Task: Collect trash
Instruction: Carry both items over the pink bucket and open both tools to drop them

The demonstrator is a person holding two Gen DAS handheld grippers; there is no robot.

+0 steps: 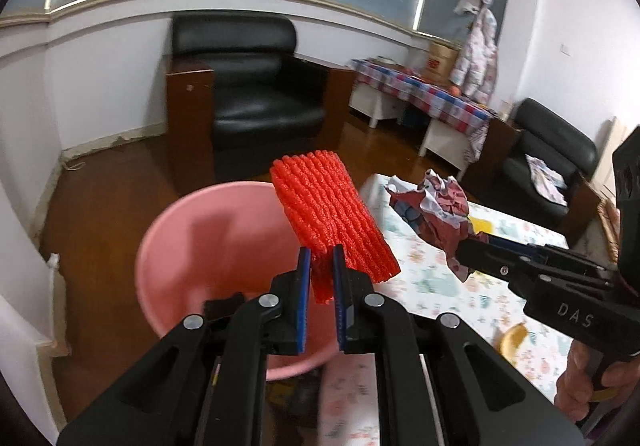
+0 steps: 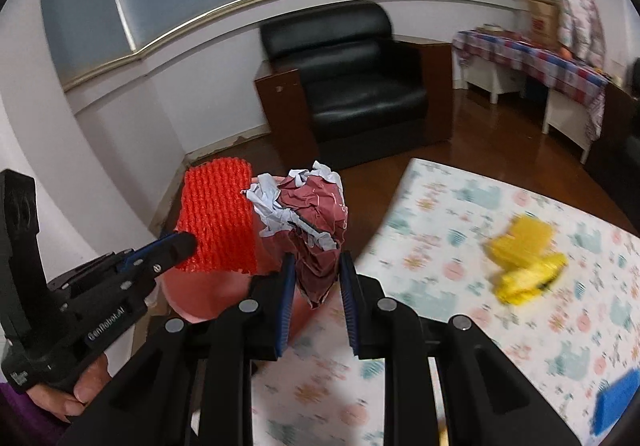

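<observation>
From the left wrist view, the left gripper is holding a red foam net sleeve; its fingers are standing nearly closed, pinching the sleeve's lower edge. The sleeve is hanging tilted above the near rim of a pink basin, which is sitting on the wooden floor just beside the worktop. The part of the basin's inside that is showing is holding nothing. To the right, the right gripper is carrying a crumpled wad of dark red and white paper over the worktop's patterned cloth. A yellow peel is lying on the cloth near the lower right.

From the right wrist view, the right gripper is clamping the crumpled paper wad, its fingers standing narrowly apart with the wad's lower end squeezed between them. The wad is hanging near the worktop's left edge, in front of the basin. The left gripper is holding the red sleeve over the basin. Blurred yellow scraps are lying on the cloth.
</observation>
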